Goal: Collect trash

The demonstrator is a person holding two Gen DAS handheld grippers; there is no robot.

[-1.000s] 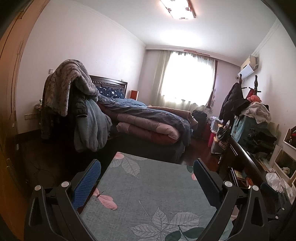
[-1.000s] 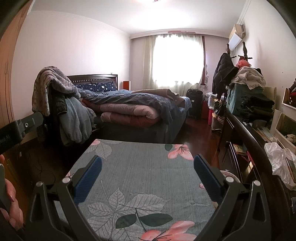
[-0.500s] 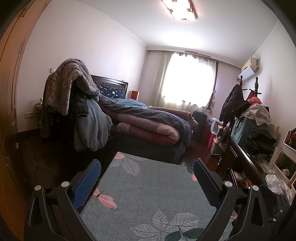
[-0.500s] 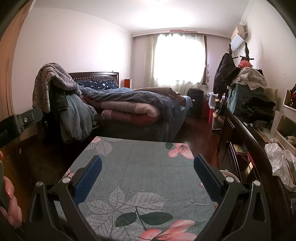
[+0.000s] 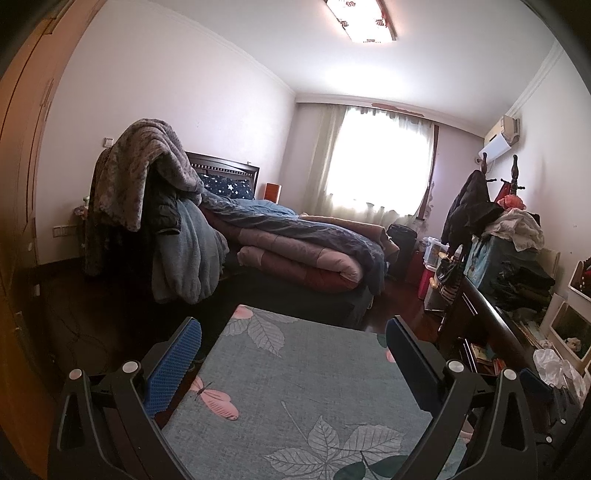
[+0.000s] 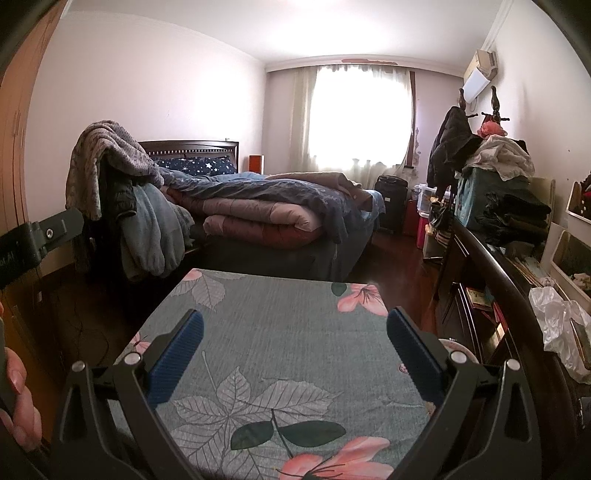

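Two grippers, left gripper (image 5: 291, 341) and right gripper (image 6: 293, 330), spread wide, empty, above floral table (image 6: 280, 332) | step: searching | crumpled plastic bag (image 6: 559, 326) on right dresser (image 6: 491, 266) | next: reach right.

One bed, one floral cloth, one plastic bag, two grippers.

There is one dark wooden bed (image 6: 236, 236) at 10 o'clock, bearing one navy star-print pillow (image 6: 195, 164); one grey-green floral-print cloth (image 6: 280, 332) spreads at 6 o'clock, one crumpled clear plastic bag (image 6: 557, 325) sits at 3 o'clock, one white wall-mounted air conditioner (image 6: 478, 77) hangs at 1 o'clock, and one rectangular ceiling lamp (image 5: 362, 20) shows at 12 o'clock; the black grippers number two, the left gripper (image 5: 293, 345) and the right gripper (image 6: 295, 332), each with two blue-padded fingers.
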